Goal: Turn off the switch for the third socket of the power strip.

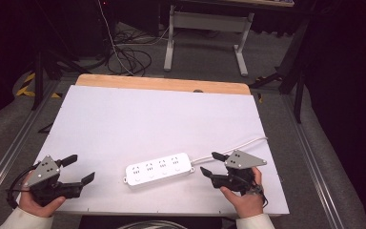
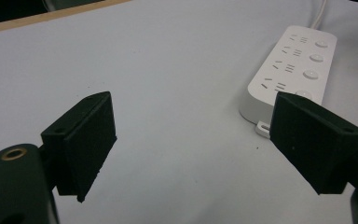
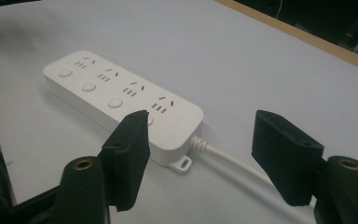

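White power strip (image 1: pixel 159 169) flat on white table (image 1: pixel 147 119), near front edge — between both grippers, touching neither. Cable (image 1: pixel 228 149) exits strip's right end. Left gripper (image 1: pixel 82 168) released, jaws spread. Right gripper (image 1: pixel 210 162) released — jaws spread beside cable end.

Left gripper (image 1: pixel 78 168): held low at the near left, jaws spread wide apart, gripping nothing.
Right gripper (image 1: pixel 211 163): held at the near right, jaws parted, empty.
Hands: left hand (image 1: pixel 38 202) and right hand (image 1: pixel 243 200) each wrapped a gripper body.
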Available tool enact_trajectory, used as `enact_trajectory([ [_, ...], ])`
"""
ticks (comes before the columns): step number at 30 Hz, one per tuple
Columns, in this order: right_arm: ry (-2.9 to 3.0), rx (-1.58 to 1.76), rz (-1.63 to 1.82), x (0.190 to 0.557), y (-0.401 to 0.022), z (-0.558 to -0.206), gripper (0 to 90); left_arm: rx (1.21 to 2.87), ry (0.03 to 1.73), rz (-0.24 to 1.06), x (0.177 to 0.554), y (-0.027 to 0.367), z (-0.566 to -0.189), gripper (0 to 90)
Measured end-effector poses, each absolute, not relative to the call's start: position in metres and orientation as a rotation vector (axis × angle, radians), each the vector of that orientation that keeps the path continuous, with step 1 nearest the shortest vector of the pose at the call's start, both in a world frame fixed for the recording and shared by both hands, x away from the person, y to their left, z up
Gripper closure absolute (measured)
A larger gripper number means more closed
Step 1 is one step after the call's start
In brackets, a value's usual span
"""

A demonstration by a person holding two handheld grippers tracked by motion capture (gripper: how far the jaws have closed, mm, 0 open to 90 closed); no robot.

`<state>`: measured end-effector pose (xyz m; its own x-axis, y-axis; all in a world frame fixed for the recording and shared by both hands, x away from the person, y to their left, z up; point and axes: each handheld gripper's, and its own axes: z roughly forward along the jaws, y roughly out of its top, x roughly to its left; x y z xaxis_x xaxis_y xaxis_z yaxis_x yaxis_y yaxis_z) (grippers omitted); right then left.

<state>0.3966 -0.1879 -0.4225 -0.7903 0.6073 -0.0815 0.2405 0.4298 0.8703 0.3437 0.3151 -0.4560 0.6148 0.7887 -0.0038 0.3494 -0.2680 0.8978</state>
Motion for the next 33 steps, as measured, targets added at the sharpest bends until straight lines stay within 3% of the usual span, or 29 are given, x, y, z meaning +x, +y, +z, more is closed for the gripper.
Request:
enact_trajectory([
  [27,2.387,0.599,1.321,0.408,-0.139,-0.413,38.8,1.864,0.917,0.559,0.344,0.316,-0.456,15.0],
  [28,2.388,0.598,1.317,0.407,-0.139,-0.413,39.9,1.864,0.917,0.559,0.344,0.316,-0.456,15.0],
  [29,2.382,0.574,1.310,0.406,-0.138,-0.413,48.8,1.867,0.918,0.558,0.344,0.316,-0.456,15.1],
  [30,2.382,0.574,1.310,0.406,-0.138,-0.413,48.8,1.866,0.920,0.560,0.344,0.316,-0.456,15.1],
  [33,2.375,0.524,1.303,0.402,-0.135,-0.412,64.2,1.864,0.919,0.560,0.344,0.316,-0.456,15.0],
])
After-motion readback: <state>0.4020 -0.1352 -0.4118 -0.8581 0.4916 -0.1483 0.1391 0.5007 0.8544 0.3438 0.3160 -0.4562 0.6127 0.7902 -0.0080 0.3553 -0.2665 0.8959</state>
